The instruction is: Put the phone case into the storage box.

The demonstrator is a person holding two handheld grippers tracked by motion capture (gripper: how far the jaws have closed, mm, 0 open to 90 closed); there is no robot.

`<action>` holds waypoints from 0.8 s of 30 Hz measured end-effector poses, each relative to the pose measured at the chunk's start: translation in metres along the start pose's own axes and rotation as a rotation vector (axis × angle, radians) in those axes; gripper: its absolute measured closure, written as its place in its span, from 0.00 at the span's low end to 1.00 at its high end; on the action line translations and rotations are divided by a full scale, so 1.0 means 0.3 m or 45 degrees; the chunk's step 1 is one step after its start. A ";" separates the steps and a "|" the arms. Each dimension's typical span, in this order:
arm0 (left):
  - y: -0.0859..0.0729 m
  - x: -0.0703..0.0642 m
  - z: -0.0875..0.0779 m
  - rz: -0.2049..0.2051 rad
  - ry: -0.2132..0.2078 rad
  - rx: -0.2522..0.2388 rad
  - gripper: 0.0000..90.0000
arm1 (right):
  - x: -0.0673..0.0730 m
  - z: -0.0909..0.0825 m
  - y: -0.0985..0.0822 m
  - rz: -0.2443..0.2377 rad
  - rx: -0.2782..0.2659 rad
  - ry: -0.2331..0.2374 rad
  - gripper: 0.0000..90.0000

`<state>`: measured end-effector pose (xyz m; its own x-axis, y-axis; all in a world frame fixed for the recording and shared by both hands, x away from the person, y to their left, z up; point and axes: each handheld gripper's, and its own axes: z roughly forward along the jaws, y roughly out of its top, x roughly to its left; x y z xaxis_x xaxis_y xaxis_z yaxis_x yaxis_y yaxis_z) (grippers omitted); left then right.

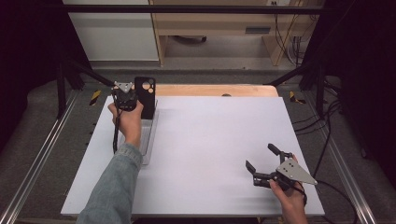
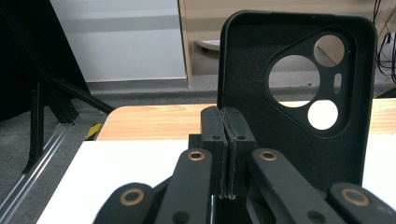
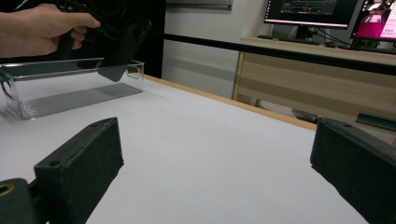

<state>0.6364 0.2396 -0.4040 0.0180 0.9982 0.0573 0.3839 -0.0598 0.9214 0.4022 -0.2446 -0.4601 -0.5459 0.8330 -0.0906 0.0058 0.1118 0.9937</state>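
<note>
While my left gripper pinches the edge of the black soft phone case with round camera cut-outs, I'm holding it upright above the far end of the clear plastic tray at the left of the white table. Jaws are fully together in the left gripper view, the case standing just beside the pads, its thin wall apparently caught between them. That edge grip keeps the case upright, I reckon to lower it into the tray. My right gripper waits well apart at the near right corner, jaws spread wide, holding nothing, ready to help.
</note>
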 end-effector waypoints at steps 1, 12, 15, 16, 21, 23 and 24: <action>0.000 0.000 0.000 0.000 0.000 0.000 0.98 | 0.000 0.000 0.000 0.000 0.000 0.000 0.03; 0.001 0.001 0.003 -0.001 0.000 -0.041 0.78 | 0.001 0.000 0.000 0.003 0.002 0.001 0.03; 0.016 -0.005 -0.022 0.028 -0.001 -0.086 0.74 | 0.001 -0.001 0.001 0.003 -0.001 0.001 0.03; 0.021 -0.007 -0.030 0.037 -0.007 -0.100 0.71 | 0.001 -0.001 0.002 0.006 -0.002 0.001 0.03; 0.046 -0.012 -0.077 0.046 -0.041 -0.130 0.64 | 0.003 -0.001 0.005 0.000 -0.008 0.002 0.03; 0.052 -0.011 -0.090 0.045 -0.054 -0.132 0.62 | 0.007 0.000 0.006 0.005 -0.006 0.004 0.03; 0.054 -0.009 -0.097 0.048 -0.060 -0.130 0.61 | 0.007 0.000 0.006 0.004 -0.006 0.003 0.03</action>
<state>0.6158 0.2356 -0.3780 0.0746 0.9943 0.0765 0.2860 -0.0948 0.9535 0.4010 -0.2425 -0.4585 -0.5481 0.8319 -0.0872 0.0033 0.1064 0.9943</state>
